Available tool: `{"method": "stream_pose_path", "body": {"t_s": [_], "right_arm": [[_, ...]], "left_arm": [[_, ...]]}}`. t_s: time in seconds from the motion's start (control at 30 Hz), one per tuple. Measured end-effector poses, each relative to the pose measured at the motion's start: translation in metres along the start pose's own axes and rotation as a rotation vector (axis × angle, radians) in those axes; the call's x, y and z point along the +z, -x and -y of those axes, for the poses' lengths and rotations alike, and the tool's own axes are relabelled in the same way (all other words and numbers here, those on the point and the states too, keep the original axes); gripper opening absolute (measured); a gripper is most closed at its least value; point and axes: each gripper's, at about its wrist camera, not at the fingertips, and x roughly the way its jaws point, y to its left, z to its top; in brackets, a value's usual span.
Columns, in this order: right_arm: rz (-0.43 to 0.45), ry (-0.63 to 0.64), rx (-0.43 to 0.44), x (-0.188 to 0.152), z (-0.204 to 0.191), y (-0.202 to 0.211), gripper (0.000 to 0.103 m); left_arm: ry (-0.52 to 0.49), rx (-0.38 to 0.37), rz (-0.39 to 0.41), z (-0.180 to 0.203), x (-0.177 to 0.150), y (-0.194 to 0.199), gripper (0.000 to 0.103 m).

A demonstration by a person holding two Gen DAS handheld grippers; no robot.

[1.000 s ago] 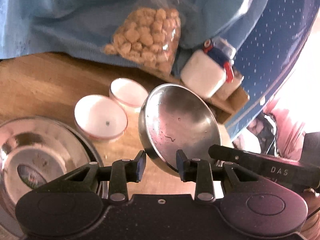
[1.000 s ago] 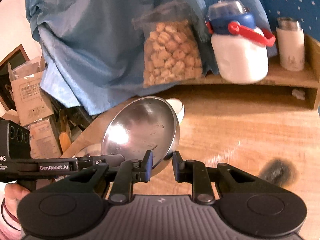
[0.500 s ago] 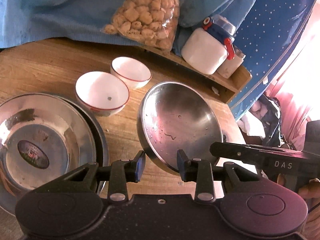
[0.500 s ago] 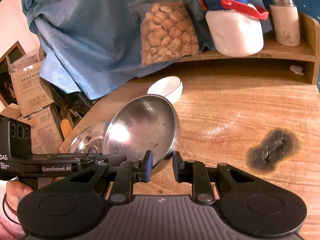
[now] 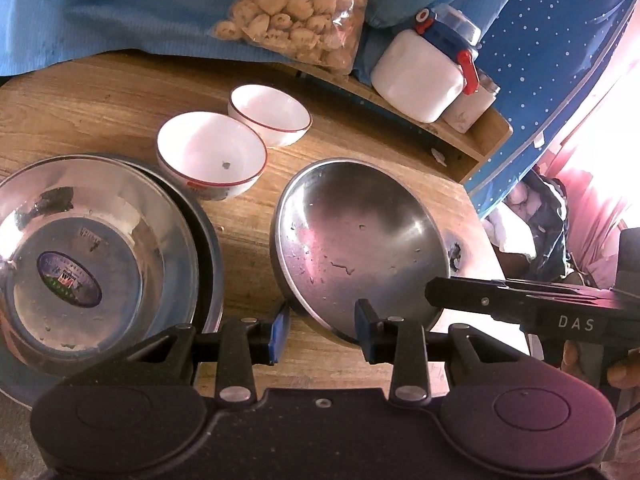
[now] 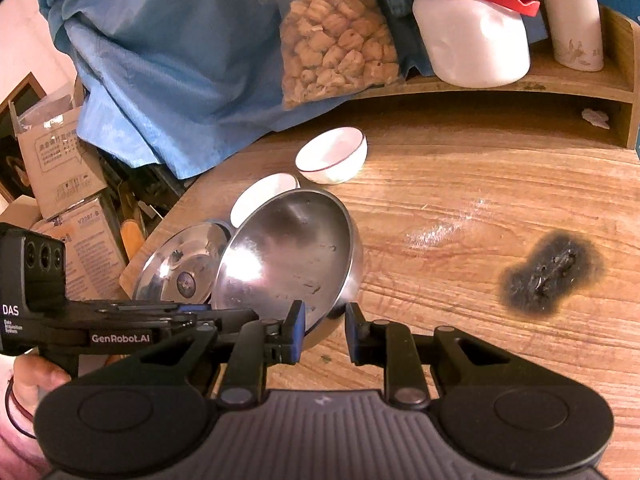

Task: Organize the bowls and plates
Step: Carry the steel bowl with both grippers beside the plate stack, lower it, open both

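- Steel bowl up off the counter, tilted steeply, hollow side facing both cameras, with specks and droplets inside.
- Right gripper clamped narrowly on the near rim, one pad against the inside wall and the other finger behind the outside.
- From the left wrist view, seen reaching in from the right edge, fingers at the bowl's lower right rim.
- Left gripper a little apart, with the bowl's lower edge between the fingers; a strip of wood showing between the blue pad and the rim, so no clamp there.
- Part of the left hand on its handle at the lower left of the right wrist view.
- Big bowl, also steel, with an oval sticker in its bottom, just left of the held one, resting in a dark plate.
- Two white bowls with red rim lines behind, side by side and nearly touching, the nearer one right beside the plate.
- Dark burn mark on the wood, well to the right of the held bowl.
- Low wooden shelf along the back edge, carrying a white jar with a blue lid and red handle, and a small white cup.
- Clear bag of tan snack pieces leaning against blue cloth.
- Cardboard boxes beyond the counter's left edge.
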Motion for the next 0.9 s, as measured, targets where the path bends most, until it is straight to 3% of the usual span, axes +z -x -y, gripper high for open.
{"method": "stream_pose_path", "body": {"t_s": [0.23,0.5,0.6,0.67,0.9], "right_arm": [[-0.041,-0.044,0.013,0.000,0.007,-0.004,0.024],[-0.044,-0.028,0.027,0.003,0.008,-0.007,0.025],[-0.036,-0.018,0.030,0.001,0.007,-0.005,0.026],[-0.031,-0.015,0.028,0.000,0.006,-0.003,0.032],[0.008,-0.005,-0.024,-0.001,0.008,0.004,0.039]], "left_arm": [[0.009,-0.003,-0.030,-0.001,0.001,-0.002,0.038],[-0.041,0.002,-0.007,0.002,0.006,0.004,0.041],[-0.067,-0.002,0.001,0.006,0.003,0.009,0.055],[-0.071,0.001,0.008,0.007,0.000,0.012,0.070],[-0.046,0.003,0.035,0.002,-0.001,0.025,0.087]]}}
